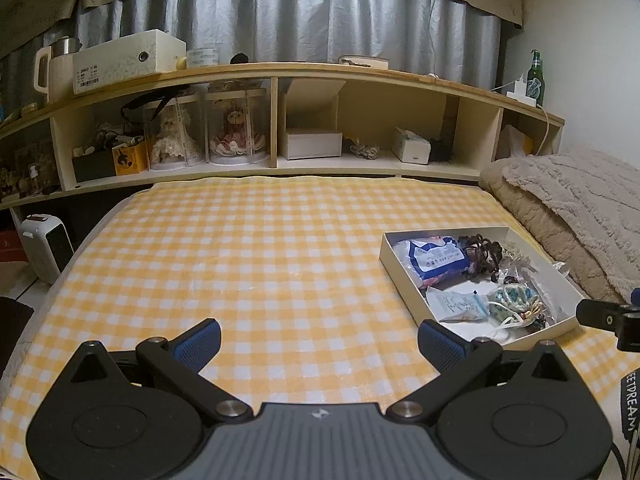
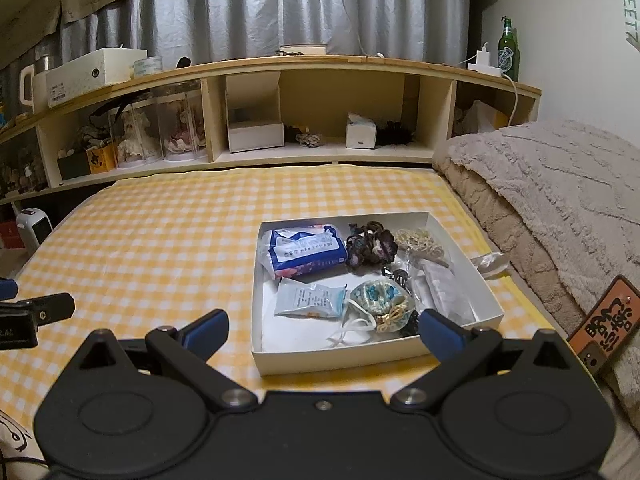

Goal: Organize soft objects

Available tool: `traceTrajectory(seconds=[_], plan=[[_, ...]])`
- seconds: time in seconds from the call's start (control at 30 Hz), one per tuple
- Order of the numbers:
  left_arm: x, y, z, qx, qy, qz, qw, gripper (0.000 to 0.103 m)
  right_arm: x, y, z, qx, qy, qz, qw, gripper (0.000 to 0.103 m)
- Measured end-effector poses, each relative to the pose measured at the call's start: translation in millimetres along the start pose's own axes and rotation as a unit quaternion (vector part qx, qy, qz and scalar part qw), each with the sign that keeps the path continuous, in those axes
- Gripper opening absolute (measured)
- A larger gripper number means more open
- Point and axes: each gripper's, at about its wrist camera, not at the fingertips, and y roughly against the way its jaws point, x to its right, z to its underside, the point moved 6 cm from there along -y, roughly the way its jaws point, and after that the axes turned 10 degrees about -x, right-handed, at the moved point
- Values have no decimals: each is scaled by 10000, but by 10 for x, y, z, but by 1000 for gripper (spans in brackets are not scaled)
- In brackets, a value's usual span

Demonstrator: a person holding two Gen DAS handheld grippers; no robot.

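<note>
Blue-padded fingers frame both of your views, and both sets of jaws stand wide with nothing between them. Your left gripper (image 1: 318,344) hovers over bare yellow-and-white checked bedcover (image 1: 248,264), with the white box (image 1: 390,262) off to its right. Your right gripper (image 2: 322,334) sits just short of the box's near wall (image 2: 336,356), its right fingertip (image 2: 434,326) overlapping the box's near right corner in the view; whether it touches the box you cannot tell.

Inside the box, nearest you, lie a pale blue sachet (image 2: 310,300) and, beside it to the right, a blue-and-cream patterned drawstring pouch (image 2: 382,304) with white cord trailing toward the front wall. A clear plastic packet (image 2: 444,290) lies along the right wall. Farther back, a blue-and-white tissue pack (image 2: 306,252) fills the rear left, a dark scrunchie (image 2: 370,246) sits beside it, and a cream netted bundle (image 2: 420,242) occupies the rear right. A small clear wrapper (image 2: 490,262) rests outside the box, between it and the folded beige blanket (image 2: 540,184).

At your right edge, an orange tag with dark characters (image 2: 602,320) leans against the blanket. Beyond the bed runs a wooden shelf unit (image 2: 320,66) with cubbies holding dolls in clear cases (image 2: 160,128) and small white boxes. A green bottle (image 2: 508,50) stands on top at the right, and grey curtains (image 2: 256,12) hang behind.
</note>
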Motion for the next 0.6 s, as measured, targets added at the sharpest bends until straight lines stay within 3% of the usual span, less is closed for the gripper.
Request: traceTrajectory(seconds=[0.6], plan=[[2,16,1,3,13,-3,10000,103,0,-6,6,-21,-4,2,10000,102]])
